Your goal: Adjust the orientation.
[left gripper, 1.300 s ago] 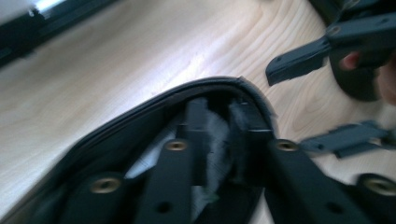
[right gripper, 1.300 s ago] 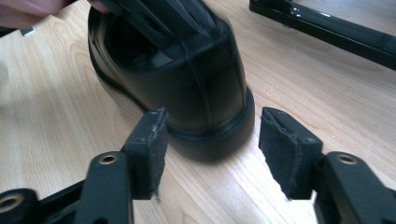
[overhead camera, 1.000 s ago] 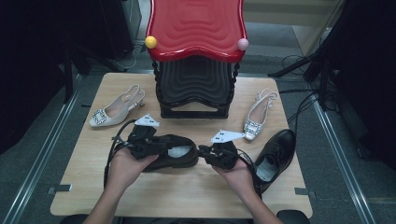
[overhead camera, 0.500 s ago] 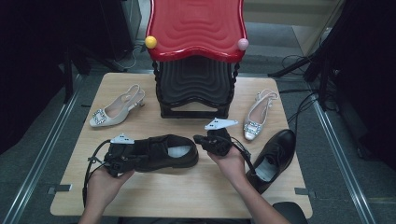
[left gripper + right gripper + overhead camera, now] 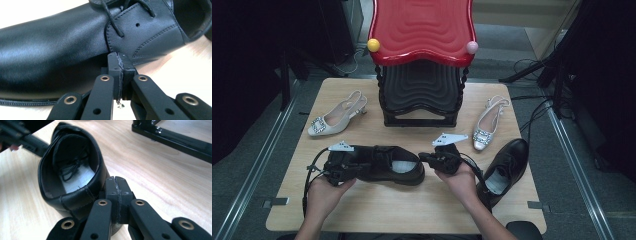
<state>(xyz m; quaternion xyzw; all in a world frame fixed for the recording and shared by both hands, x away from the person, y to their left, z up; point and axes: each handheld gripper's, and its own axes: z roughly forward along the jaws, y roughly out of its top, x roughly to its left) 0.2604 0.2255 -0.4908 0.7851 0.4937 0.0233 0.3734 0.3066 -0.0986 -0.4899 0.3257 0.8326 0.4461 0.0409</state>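
A glossy black lace-up shoe (image 5: 392,165) lies on the pale wood-grain table (image 5: 412,210) before a red-topped black stand (image 5: 422,30).

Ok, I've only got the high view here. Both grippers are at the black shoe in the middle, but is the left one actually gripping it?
Observer: No. In the left gripper view the left gripper is shut pad to pad, with its tips right at the side of the black shoe just below the lacing. There is no leather between the jaws.
Operator: And the right one, at the heel?
Observer: Same there. The right gripper is shut on nothing, and its tips sit just outside the heel's back wall.
Operator: Are any laces hanging loose?
Observer: The lace ends lie tucked inside the shoe, on the pale insole.
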